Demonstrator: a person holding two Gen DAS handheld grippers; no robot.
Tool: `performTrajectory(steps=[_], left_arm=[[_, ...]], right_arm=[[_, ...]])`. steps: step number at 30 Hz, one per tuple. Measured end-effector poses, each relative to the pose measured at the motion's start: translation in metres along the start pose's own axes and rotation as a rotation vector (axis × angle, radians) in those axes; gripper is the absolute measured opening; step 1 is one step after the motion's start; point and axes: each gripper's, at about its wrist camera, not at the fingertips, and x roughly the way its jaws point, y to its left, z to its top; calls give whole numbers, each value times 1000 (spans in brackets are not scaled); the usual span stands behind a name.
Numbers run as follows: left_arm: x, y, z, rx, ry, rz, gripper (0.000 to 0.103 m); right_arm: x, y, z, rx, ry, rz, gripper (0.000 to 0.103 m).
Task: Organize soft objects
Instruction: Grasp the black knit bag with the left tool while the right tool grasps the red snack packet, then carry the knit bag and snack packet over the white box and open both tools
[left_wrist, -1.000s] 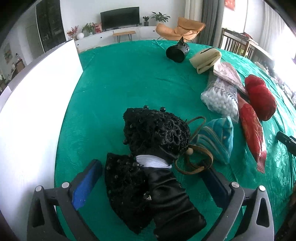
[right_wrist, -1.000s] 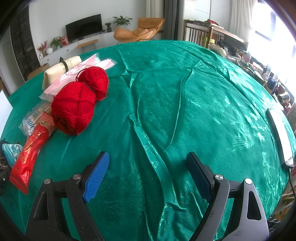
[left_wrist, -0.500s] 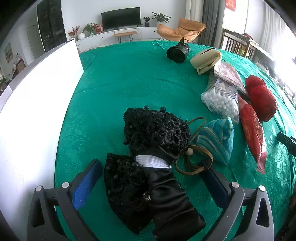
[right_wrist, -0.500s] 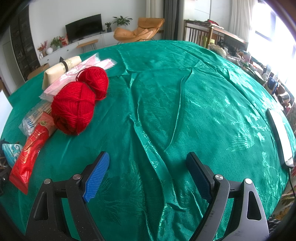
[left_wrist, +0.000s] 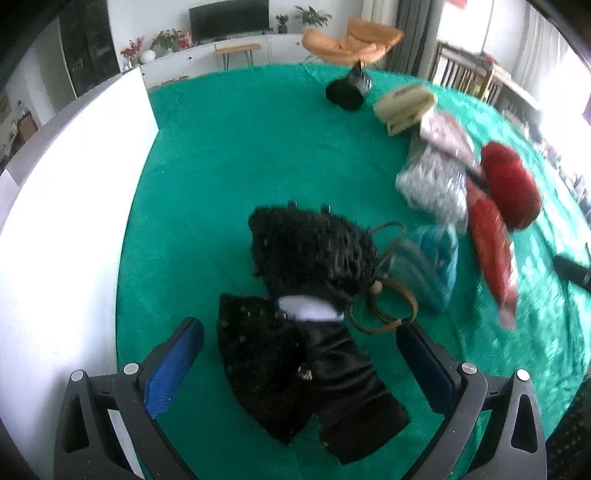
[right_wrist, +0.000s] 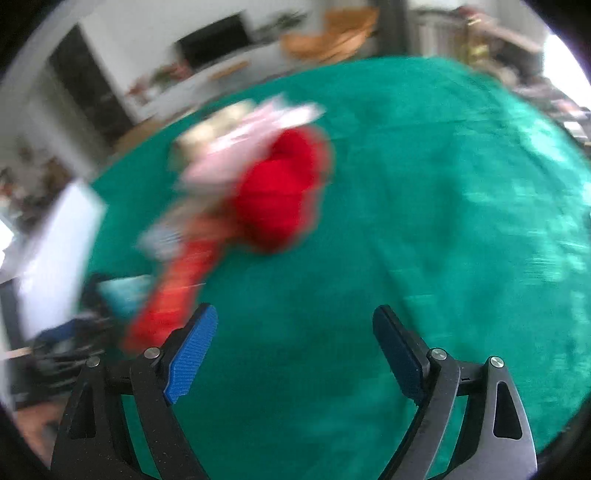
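Blur marks the change: the right wrist view, sharp half a second ago, is now smeared, and the red yarn (right_wrist: 280, 192) has shifted from the left edge toward the frame's centre. Left wrist view is only slightly softer than before, its layout unchanged.

Right gripper (right_wrist: 293, 352): jaws spread wide, nothing between them, only green cloth (right_wrist: 424, 221) below. Just beyond its left finger lies the red packet (right_wrist: 173, 295) (edges too smeared to read). Past that the yarn, then a pink bag (right_wrist: 243, 147) and a cream roll (right_wrist: 210, 129), both blurred.

Left gripper (left_wrist: 299, 352): released, jaws wide, straddling but not touching a black satin piece (left_wrist: 347, 387) with a white band, which overlaps a black beaded fabric (left_wrist: 258, 369). Directly beyond, touching them, sits a black knit bag (left_wrist: 310, 247); its brown cord (left_wrist: 384, 317) loops to the right, against a blue striped pouch (left_wrist: 428, 262).

Further right, in a row: red packet (left_wrist: 491, 251), red yarn (left_wrist: 509, 188), a bag of white beads (left_wrist: 432, 184), pink bag (left_wrist: 447, 136), cream roll (left_wrist: 404, 107). A small black pouch (left_wrist: 347, 94) stands apart at the far end.

White board (left_wrist: 66, 221) lines the left side of the cloth. Dark object (left_wrist: 572, 271) at the right edge, identity unclear.
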Motion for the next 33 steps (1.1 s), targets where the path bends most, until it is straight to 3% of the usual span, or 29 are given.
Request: performTrajectory(steps=[3,5,6,7,8,11,14,18,26,29,33], left_arm=[[0,-5,8,26,-5,4,101],[3,-8,12,60,0,29,86],[6,-9,13,68,13,30,66],[3,-8,13,65,-7,14,50],[0,-7,12,57,-16,2,40],[-12,-3,6,19,-43,-57,40],[-27,-3,-2,-13,-64,-121,40],[-48,-4,-9,-37,-79,-174,40],[-48,-16,-31,10,-33,-120,42],[-43,-12,-40,-15,-1,-133,50],[-64,-1,-41,-46,-46,-161,82]], right_arm=[[30,41,16,-36,115,68,85],[46,63,21,-66,151,37,78],[56,72,24,-83,173,29,69],[62,77,24,-92,199,29,30],[64,81,25,-113,202,-13,21],[56,76,24,-94,211,6,19],[32,62,17,-92,163,-1,18],[7,29,10,-4,140,72,18],[-5,14,-6,8,139,95,18],[-9,12,-15,-17,141,81,18],[-15,3,-24,-17,141,83,18]])
